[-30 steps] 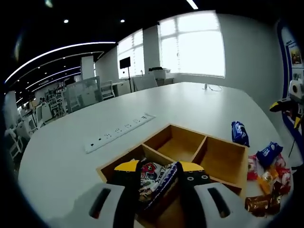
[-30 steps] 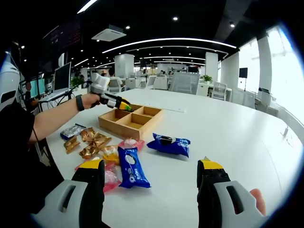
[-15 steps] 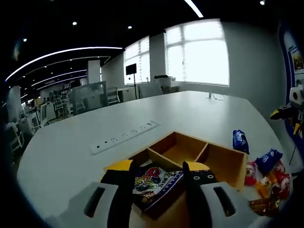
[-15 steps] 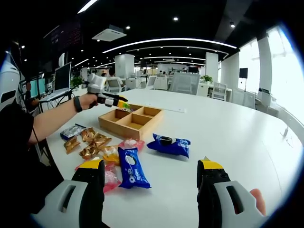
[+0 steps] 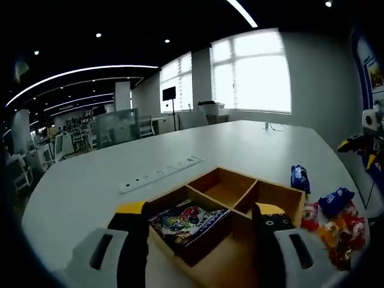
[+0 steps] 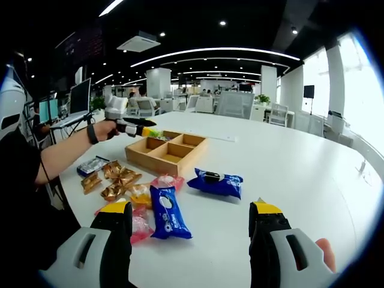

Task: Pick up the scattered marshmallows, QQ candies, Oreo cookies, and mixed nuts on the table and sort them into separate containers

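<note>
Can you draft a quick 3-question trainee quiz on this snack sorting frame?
1. True or false: the left gripper is shut on the colourful snack packet.
2. Which compartment of the wooden tray holds that packet? A) the one nearest the left gripper's camera B) the one by the blue Oreo packs C) none
3. In the right gripper view, fill in: the two blue Oreo packs lie on the ____ , outside the tray.

Key
1. False: the jaws stand wide apart and the packet lies in the tray.
2. A
3. table. The right gripper hovers open over it.
</note>
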{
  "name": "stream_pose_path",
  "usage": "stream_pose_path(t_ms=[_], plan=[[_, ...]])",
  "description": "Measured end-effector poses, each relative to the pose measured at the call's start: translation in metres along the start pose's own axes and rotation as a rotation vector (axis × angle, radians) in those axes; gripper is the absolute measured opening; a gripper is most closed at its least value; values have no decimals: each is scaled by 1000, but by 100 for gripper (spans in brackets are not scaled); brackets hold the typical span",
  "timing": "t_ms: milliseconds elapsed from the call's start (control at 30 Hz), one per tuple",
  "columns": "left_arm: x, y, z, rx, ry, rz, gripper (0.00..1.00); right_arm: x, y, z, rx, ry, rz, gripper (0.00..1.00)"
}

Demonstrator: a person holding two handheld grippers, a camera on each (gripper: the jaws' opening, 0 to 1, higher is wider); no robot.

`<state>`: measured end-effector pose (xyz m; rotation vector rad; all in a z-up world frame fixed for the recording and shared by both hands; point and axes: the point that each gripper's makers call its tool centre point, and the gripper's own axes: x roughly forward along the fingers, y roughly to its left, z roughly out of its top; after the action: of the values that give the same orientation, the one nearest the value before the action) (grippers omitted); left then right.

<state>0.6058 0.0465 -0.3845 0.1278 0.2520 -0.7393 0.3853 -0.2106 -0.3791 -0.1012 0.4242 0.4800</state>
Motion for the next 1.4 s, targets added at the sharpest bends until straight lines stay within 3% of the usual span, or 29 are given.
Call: stream_pose_path(t_ms=[233,533,800,1400], plan=[[-10,-2,6,13,-29,0,97,0,-3,-3,5,2,-3,75],[-31,-14,17,25,-52,-27,97,3,-4,-4,6,5,5,76],[-55,-25,17,46,-81,-35,97,6,-5,-4,4,13,6,75],[-104,-32,-11,123,-30,-10,97,14,-3,-3,-2,23,15,75]])
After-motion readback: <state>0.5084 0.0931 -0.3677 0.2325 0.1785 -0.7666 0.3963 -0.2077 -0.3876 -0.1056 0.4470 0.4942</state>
